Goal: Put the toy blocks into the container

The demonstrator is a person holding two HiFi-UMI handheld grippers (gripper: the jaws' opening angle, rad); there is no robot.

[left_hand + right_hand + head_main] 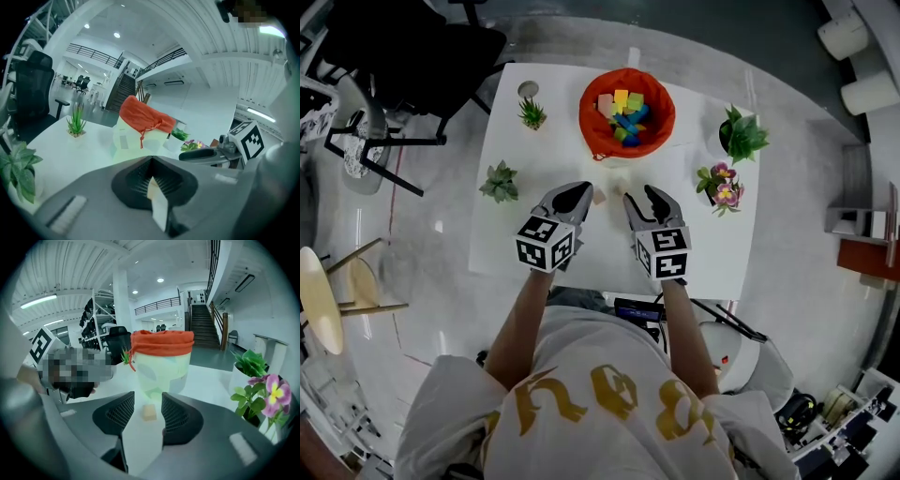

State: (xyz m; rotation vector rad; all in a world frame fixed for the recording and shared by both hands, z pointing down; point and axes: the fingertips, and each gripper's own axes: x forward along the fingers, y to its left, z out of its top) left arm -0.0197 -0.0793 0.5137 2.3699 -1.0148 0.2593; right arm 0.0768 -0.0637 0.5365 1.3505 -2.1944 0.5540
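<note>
An orange-rimmed container (587,120) holding several coloured blocks stands at the far middle of the white table (534,234); it also shows in both gripper views (140,117) (161,344). A small tan block (599,197) lies on the table between the two grippers. My right gripper (641,194) (147,399) is open, and a tan block (149,412) rests on the table just ahead, in line with the gap. My left gripper (579,190) (151,161) has its tips together. A pale sliver (152,186) shows in the slit behind them; I cannot tell whether it is held.
Small potted plants stand on the table at the far left (532,112) and at the left (500,181). On the right are a green plant (741,136) and a flowering one (722,185). A black office chair (403,56) stands beyond the table's left corner.
</note>
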